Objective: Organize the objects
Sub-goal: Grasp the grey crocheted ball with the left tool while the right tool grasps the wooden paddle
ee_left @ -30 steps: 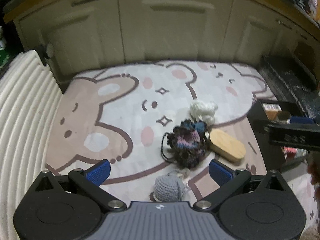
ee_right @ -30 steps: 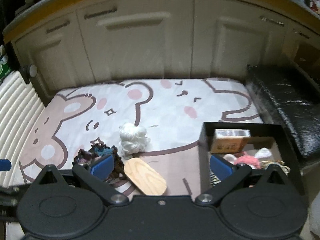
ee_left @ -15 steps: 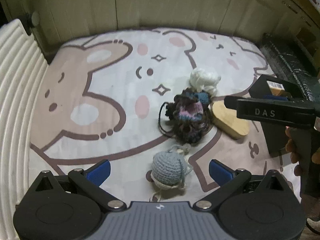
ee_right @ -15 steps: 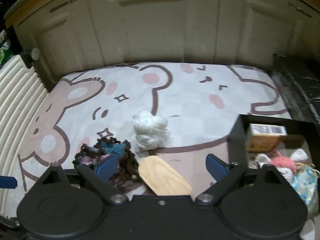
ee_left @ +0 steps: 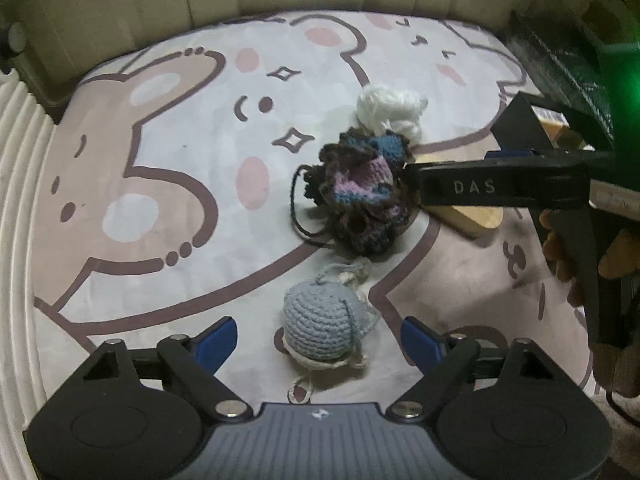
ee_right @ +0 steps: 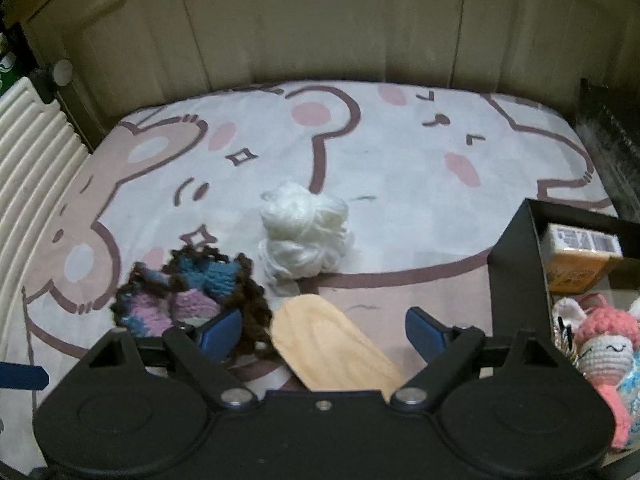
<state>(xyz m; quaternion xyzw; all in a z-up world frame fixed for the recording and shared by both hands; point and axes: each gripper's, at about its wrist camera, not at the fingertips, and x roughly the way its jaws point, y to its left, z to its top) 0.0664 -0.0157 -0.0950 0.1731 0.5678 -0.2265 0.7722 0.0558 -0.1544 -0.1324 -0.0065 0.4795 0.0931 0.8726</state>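
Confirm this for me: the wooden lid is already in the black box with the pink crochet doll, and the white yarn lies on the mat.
Not quite. The wooden lid is not in the black box; it lies on the mat beside it, as the right wrist view shows. The pink crochet doll is in the box, and the white yarn does lie on the mat.

The white letters "DAS" stand on the black side of the right gripper [ee_left: 500, 188], seen at the right of the left wrist view. A yellow carton [ee_right: 576, 256] in the black box [ee_right: 516, 264] at far right carries a barcode label, its print too small to read.
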